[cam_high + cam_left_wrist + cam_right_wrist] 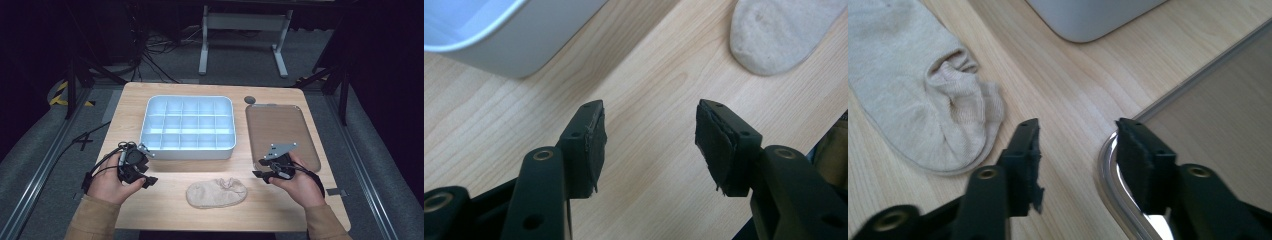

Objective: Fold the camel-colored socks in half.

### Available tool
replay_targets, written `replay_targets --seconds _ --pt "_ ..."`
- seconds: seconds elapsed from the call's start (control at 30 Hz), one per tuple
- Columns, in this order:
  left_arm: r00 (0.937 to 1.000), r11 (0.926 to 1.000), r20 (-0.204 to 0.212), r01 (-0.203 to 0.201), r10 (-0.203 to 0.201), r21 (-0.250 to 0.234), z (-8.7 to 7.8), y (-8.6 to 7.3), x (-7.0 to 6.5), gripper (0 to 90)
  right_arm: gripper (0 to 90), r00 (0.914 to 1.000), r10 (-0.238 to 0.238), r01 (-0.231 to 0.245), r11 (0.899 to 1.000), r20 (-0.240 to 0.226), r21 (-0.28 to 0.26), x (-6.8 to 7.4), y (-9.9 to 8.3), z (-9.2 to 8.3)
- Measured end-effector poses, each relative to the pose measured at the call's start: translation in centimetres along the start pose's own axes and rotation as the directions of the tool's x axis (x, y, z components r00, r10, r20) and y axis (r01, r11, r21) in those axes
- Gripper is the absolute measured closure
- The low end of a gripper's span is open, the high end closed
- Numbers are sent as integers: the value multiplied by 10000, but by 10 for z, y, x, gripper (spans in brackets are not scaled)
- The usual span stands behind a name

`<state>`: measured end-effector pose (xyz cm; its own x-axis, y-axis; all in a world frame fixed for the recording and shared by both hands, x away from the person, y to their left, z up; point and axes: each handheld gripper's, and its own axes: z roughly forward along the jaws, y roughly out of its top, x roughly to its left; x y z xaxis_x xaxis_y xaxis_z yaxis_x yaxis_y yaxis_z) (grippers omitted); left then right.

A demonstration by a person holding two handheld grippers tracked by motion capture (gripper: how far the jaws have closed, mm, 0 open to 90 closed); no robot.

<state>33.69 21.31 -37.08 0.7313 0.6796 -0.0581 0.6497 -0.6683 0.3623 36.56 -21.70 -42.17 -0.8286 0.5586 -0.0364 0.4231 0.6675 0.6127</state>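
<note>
A beige ankle sock [217, 193] lies flat near the front edge of the wooden table [165, 177], between the two hands, its opening bunched toward the right end; no writing or label can be read on it or on anything else here. In the left gripper view the sock's rounded toe [780, 33] sits at about one o'clock from the jaws, apart from them; in the right gripper view the sock's ribbed cuff [923, 85] lies at about ten o'clock, just beside the nearer jaw but not touching it. At twelve o'clock from the sock stands a white organiser box [188, 126] split into a grid of small compartments, each of them bare as far as can be seen. At about two o'clock from the sock lies a shallow metal tray [283, 134] with a brownish floor, nothing resting in it. The left gripper [136, 170] is held at the sock's nine o'clock, in a hand with its forearm coming in from the bottom edge; its jaws stand part open over bare wood, gripping nothing. The right gripper [267, 175] is at the sock's three o'clock, over the tray's near-left corner, jaws likewise part open and holding nothing, one above wood, the other above the tray's rim [1108, 185].
</note>
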Motion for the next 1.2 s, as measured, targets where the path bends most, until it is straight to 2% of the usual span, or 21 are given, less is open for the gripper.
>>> replay_targets --seconds 0.03,0.07,0.1,0.17,0.2,0.27,0.33,0.4,0.5,0.57,0.73,0.87,0.97,1.03,1.2 --pt "10000 9999 72 -47 47 -94 -1 0 -1 462 638 9997 244 -242 9995 -70 178 1 0 0" --pt "9999 9999 113 -39 41 -128 -1 0 -1 462 668 9967 800 -795 9963 -151 329 1 2 -3" --pt "9999 9998 151 -71 74 -194 -1 0 -1 462 689 9933 1113 -1101 9932 -306 386 1 3 -5" --pt "9998 9991 223 12 -3 -418 -2 1 -2 461 712 9821 1796 -1774 9833 -573 404 0 4 -11" --pt "9994 9985 332 -27 45 -550 -2 1 -1 462 692 9843 1721 -1706 9845 -387 408 1 4 -12" --pt "9975 9975 711 10 40 -709 0 2 -2 469 667 9922 1227 -1222 9922 -206 244 3 4 -10" --pt "9966 9974 815 -24 82 -715 2 3 -3 471 664 9925 1214 -1208 9922 -169 302 4 4 -8" --pt "9980 9979 632 -56 97 -646 4 4 -5 473 659 9919 1269 -1268 9916 -26 246 4 5 -8" --pt "9980 9973 610 -91 136 -723 3 5 -7 477 684 9926 1188 -1186 9929 -239 87 5 6 -12" --pt "9986 9964 510 -120 163 -836 1 6 -8 475 679 9875 1499 -1517 9878 -494 -345 5 7 -17" --pt "9982 9969 593 -36 83 -787 2 6 -8 471 700 9818 1692 -1725 9845 -867 -311 5 8 -18" --pt "9976 9966 668 -137 191 -807 0 7 -11 470 760 9877 1221 -1220 9925 -977 76 10 10 -14" --pt "9979 9962 596 -191 241 -844 -1 9 -13 460 760 9937 837 -825 9964 -745 197 14 13 -13" --pt "9978 9965 629 -134 186 -827 -1 9 -15 447 757 9944 794 -783 9968 -694 173 15 14 -14" --pt "9959 9960 822 -313 382 -837 -4 12 -21 454 750 9939 759 -751 9971 -806 130 19 17 -17"
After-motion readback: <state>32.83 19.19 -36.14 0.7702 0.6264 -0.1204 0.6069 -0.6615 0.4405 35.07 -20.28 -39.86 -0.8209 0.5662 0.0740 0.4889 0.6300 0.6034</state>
